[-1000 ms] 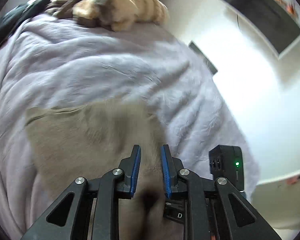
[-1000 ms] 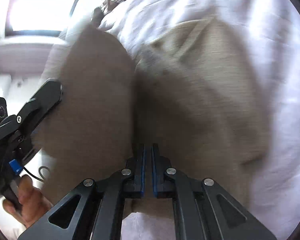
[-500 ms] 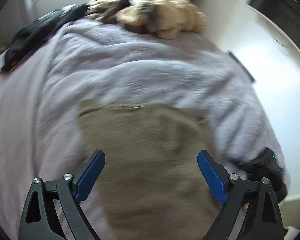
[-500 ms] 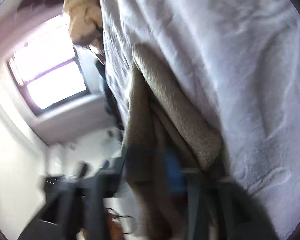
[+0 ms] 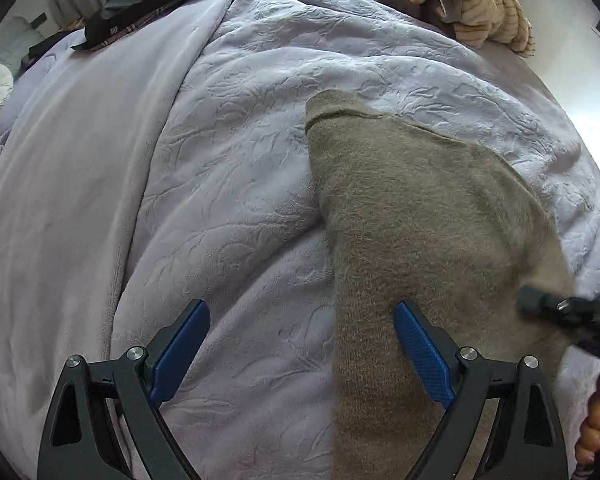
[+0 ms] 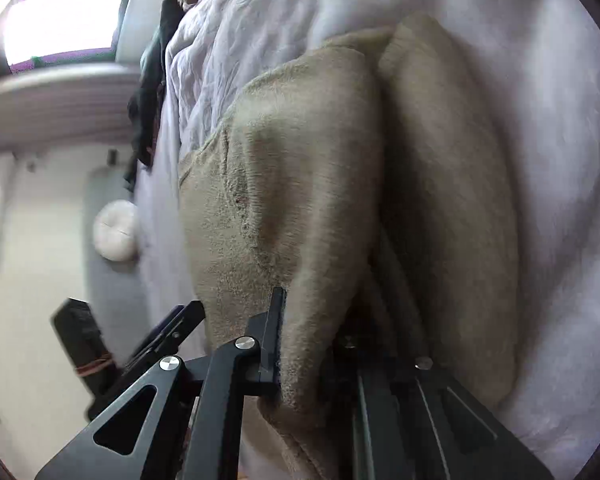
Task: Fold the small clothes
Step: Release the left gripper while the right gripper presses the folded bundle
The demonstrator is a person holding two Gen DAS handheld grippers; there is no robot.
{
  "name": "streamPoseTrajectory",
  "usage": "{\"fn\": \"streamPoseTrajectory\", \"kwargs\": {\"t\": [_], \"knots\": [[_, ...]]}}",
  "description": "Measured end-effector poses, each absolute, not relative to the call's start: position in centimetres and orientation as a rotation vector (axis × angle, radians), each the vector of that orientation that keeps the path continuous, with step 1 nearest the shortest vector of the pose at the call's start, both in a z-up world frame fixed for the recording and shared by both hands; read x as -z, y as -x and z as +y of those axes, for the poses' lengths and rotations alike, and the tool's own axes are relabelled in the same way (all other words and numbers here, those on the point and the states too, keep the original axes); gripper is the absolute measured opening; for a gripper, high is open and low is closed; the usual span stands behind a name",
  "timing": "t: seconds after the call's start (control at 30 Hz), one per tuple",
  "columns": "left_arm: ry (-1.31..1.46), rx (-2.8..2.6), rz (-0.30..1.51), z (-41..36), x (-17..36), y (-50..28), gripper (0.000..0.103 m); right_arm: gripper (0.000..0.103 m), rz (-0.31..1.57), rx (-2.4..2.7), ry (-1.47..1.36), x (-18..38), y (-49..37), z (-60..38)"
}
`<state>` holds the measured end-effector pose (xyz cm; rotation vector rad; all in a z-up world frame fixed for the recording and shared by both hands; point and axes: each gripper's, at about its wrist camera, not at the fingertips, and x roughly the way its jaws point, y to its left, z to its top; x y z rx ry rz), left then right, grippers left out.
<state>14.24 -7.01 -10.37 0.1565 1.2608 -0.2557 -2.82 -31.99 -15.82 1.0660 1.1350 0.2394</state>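
Note:
A fuzzy taupe garment (image 5: 420,232) lies folded on the lilac bedspread (image 5: 204,168), at the right of the left wrist view. My left gripper (image 5: 300,340) is open and empty, low over the garment's left edge, its right finger over the cloth. In the right wrist view the garment (image 6: 300,184) fills the middle, doubled into two thick folds. My right gripper (image 6: 320,344) has its fingers apart with a fold of the garment lying between them; its right finger is mostly hidden by cloth. The right gripper's tip also shows in the left wrist view (image 5: 560,308).
A cream and brown heap of clothes (image 5: 460,4) lies at the bed's far end, a dark garment (image 5: 148,4) at the far left. A white round cushion (image 6: 116,232) sits beside the bed. The bed's edge runs along the right of the left wrist view.
My left gripper opened, let go of the garment and swung left. My right gripper went from shut to apart and rolled sideways. The garment now lies folded over.

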Motion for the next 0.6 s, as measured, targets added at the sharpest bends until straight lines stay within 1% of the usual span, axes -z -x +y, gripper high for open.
{"fn": "streamPoseTrajectory", "kwargs": {"t": [0.07, 0.13, 0.17, 0.23, 0.3, 0.33, 0.37, 0.4, 0.43, 0.47, 0.5, 0.57, 0.6], "knots": [[-0.164, 0.293, 1.231, -7.7, 9.5, -13.9, 0.094, 0.011, 0.973, -0.289, -1.024, 11.9, 3.3, -32.1], [-0.193, 0.327, 1.205, -8.7, 9.3, -13.6, 0.095, 0.011, 0.936, -0.265, -0.963, 10.0, 3.9, -32.2], [-0.223, 0.341, 1.194, -9.4, 9.6, -13.4, 0.095, 0.011, 0.956, -0.232, -0.910, 9.9, 4.2, -32.2], [-0.269, 0.351, 1.207, -10.5, 10.7, -13.4, 0.095, 0.011, 1.045, -0.156, -0.876, 12.3, 4.8, -32.7], [-0.279, 0.363, 1.235, -11.0, 12.0, -13.3, 0.096, 0.011, 1.142, -0.098, -0.940, 16.3, 4.8, -33.6], [-0.272, 0.359, 1.247, -11.0, 12.3, -13.4, 0.097, 0.011, 1.152, -0.097, -1.004, 18.0, 5.1, -34.1], [-0.257, 0.352, 1.256, -10.9, 12.3, -13.4, 0.098, 0.010, 1.124, -0.091, -1.093, 18.6, 5.5, -34.7], [-0.245, 0.351, 1.256, -10.7, 12.0, -13.4, 0.098, 0.010, 1.106, -0.082, -1.122, 18.4, 5.9, -34.9], [-0.246, 0.350, 1.253, -10.5, 11.7, -13.4, 0.098, 0.011, 1.104, -0.072, -1.115, 18.0, 6.2, -34.9], [-0.260, 0.344, 1.248, -10.1, 11.3, -13.3, 0.098, 0.016, 1.114, -0.055, -1.088, 17.3, 6.4, -34.8], [-0.267, 0.341, 1.246, -9.7, 11.1, -13.2, 0.098, 0.017, 1.125, -0.047, -1.065, 17.0, 6.8, -35.0], [-0.267, 0.333, 1.248, -8.6, 10.5, -12.9, 0.098, 0.031, 1.138, -0.066, -1.030, 15.5, 7.4, -35.2], [-0.261, 0.325, 1.253, -7.9, 10.4, -12.9, 0.098, 0.033, 1.133, -0.093, -1.043, 15.7, 8.0, -35.0]]}}
